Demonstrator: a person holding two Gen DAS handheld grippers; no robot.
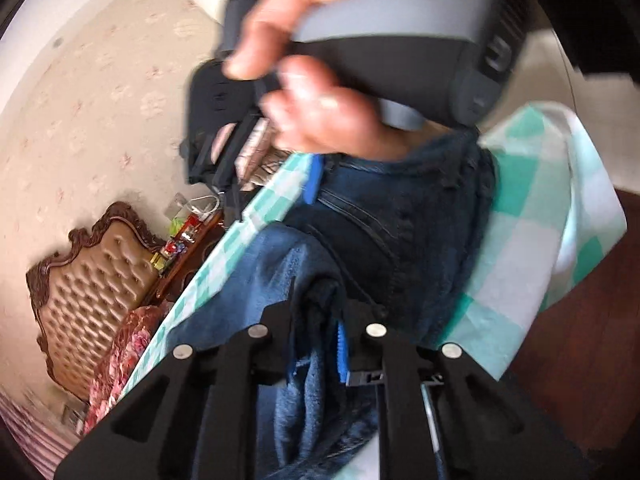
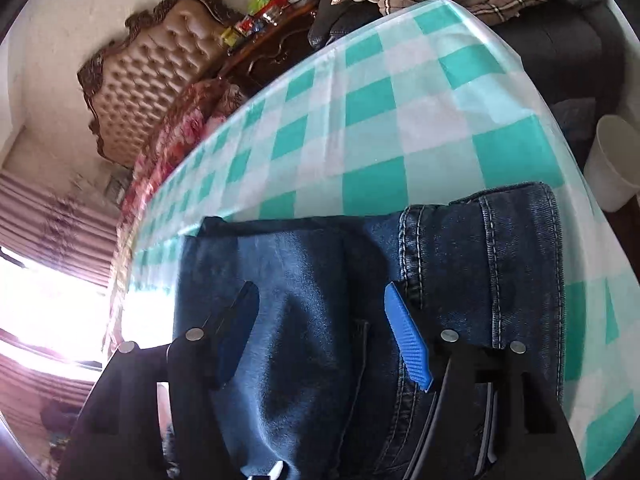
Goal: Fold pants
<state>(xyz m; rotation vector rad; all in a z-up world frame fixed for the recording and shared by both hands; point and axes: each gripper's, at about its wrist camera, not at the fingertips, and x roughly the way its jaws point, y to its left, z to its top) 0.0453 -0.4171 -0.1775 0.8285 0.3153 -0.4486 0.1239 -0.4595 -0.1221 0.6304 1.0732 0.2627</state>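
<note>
Left claw pinches thick denim pants; checked tablecloth, perhaps plastic.

Jeans cut off at bottom edge; hand blurred.

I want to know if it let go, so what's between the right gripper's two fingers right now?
In the right wrist view, the right gripper stands open, and only the denim of the jeans lies between its fingers, with neither pad pressing it.

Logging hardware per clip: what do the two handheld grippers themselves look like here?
Both are black, angular linkage frames with round silver pivot pins and ribbed blue finger pads. In the left wrist view, the right gripper has a grey-and-black handle body. No cables or sleeves are clearly visible.
</note>
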